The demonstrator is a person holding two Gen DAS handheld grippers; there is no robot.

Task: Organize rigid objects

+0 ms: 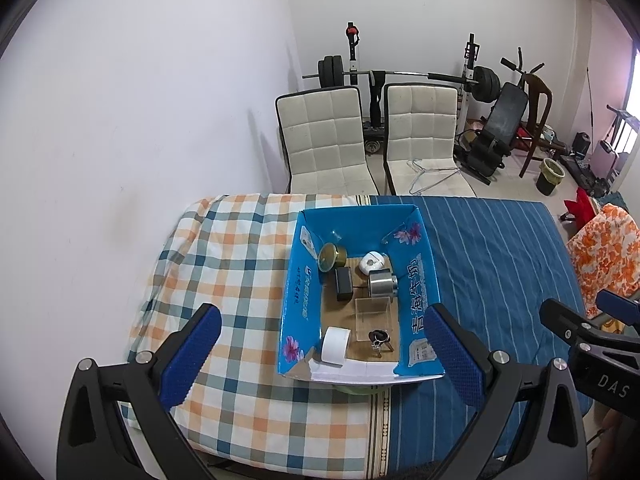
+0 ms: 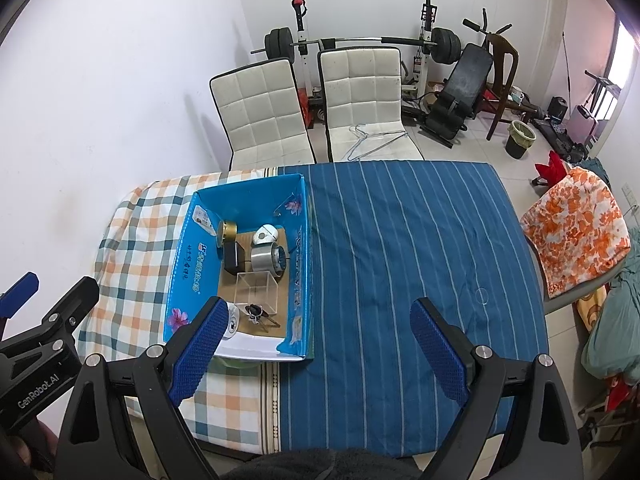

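Both the left gripper [image 1: 320, 356] and right gripper [image 2: 318, 350] hang spread and empty above the bed's near edge, apparently because the rigid objects, including tape roll [image 1: 335, 345], keys [image 1: 379, 339] and metal cylinder [image 1: 382, 283], already sit gathered inside the blue carton [image 1: 301, 280].

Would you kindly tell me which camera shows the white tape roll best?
The left wrist view: the white tape roll stands unobstructed in the blue box's near corner. In the right wrist view, the right tongs' left finger hides most of it.
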